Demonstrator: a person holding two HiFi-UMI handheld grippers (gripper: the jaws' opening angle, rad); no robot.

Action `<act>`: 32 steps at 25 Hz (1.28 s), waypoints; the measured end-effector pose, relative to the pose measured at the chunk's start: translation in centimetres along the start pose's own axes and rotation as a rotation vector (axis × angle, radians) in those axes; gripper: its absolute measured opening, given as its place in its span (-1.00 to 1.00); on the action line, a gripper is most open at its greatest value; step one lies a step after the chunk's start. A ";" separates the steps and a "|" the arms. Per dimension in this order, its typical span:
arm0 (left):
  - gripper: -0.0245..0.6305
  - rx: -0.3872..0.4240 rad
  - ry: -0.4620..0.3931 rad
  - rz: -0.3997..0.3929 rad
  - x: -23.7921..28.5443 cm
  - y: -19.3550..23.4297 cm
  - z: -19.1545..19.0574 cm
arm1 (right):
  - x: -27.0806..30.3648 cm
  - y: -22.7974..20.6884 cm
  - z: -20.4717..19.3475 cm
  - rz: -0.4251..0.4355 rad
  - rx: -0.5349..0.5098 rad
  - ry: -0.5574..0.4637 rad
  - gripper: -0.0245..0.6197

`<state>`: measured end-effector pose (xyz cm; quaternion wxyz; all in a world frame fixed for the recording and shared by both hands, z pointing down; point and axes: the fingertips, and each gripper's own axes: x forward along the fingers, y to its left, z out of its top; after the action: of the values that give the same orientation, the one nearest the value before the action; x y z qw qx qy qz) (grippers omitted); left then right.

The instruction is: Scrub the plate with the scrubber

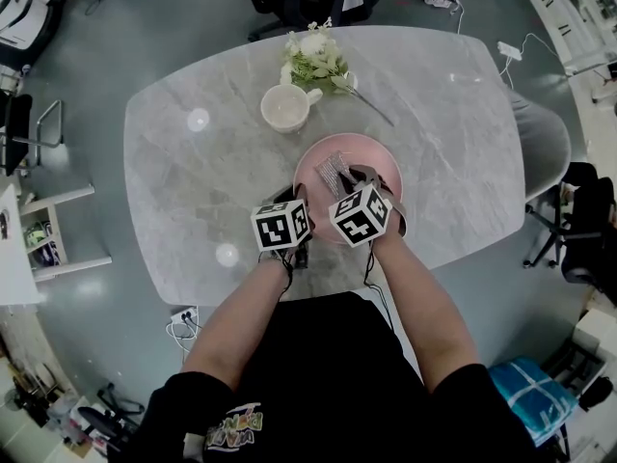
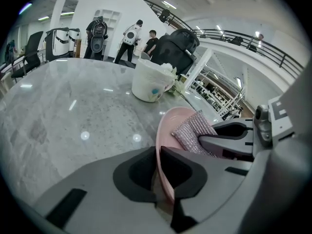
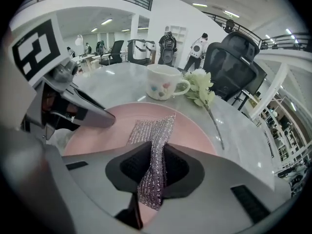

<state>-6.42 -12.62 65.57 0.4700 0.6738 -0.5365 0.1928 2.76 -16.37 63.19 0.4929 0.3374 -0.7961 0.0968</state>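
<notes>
At rim of round pink plate point(image 3: 195, 130): left gripper point(image 2: 158, 172) clamped | right gripper point(image 3: 153, 167) pinching silver mesh scrubber point(image 3: 151, 130) | risk: hard scrubbing pries rim loose

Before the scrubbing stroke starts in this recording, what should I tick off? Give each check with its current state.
1. Left gripper clamped on the plate rim: ok.
2. Right gripper clamped on the scrubber: ok.
3. Scrubber's free end lying on the plate's inside: ok.
4. Cup apart from the plate: ok.
5. Flower stem off the rim: cannot tell, it runs close beside it.
6. Plate flat on the table: cannot tell.
</notes>
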 end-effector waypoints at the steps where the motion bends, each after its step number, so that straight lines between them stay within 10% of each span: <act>1: -0.79 -0.001 0.000 0.000 0.0 0.0 0.0 | 0.0 -0.6 -0.2 -0.013 0.005 0.004 -0.69; 32: -0.79 0.006 -0.001 0.011 0.0 0.0 -0.1 | -2.4 -10.0 -2.9 -0.267 -0.038 0.035 -0.68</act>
<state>-6.41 -12.58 65.63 0.4668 0.6724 -0.5398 0.1964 11.86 -21.41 60.78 0.5213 0.4292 -0.7372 0.0212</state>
